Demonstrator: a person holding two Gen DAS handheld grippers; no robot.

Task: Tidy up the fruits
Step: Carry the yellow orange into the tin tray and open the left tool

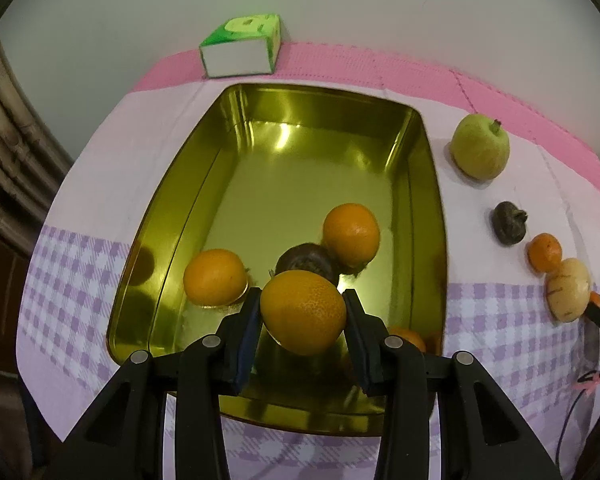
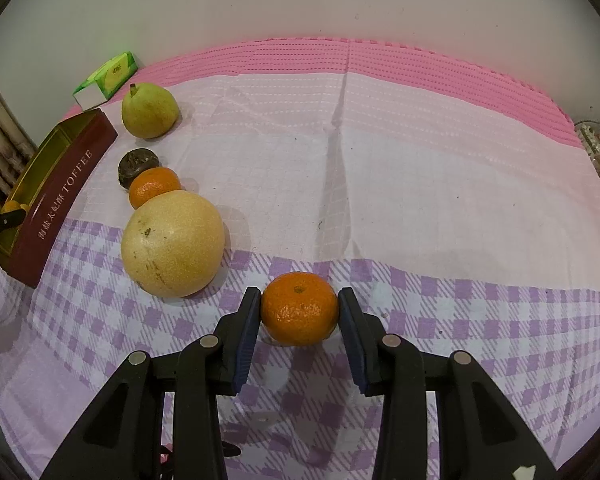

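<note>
My left gripper (image 1: 303,312) is shut on an orange (image 1: 303,312) and holds it above the near end of a gold tin (image 1: 236,148). Inside the tin lie two oranges (image 1: 214,277) (image 1: 351,234) and a dark fruit (image 1: 305,261). My right gripper (image 2: 299,309) is shut on a tangerine (image 2: 299,309) at the tablecloth. Left of it in the right wrist view stand a large yellow pomelo (image 2: 173,244), a small orange (image 2: 154,186), a dark fruit (image 2: 135,163) and a green pear (image 2: 149,110), in a row beside the tin (image 2: 56,196).
A green tissue box (image 1: 242,46) stands behind the tin against the wall. The pink and purple checked cloth (image 2: 420,184) covers the table. The pear (image 1: 480,146), dark fruit (image 1: 510,224), small orange (image 1: 545,252) and pomelo (image 1: 569,290) show right of the tin.
</note>
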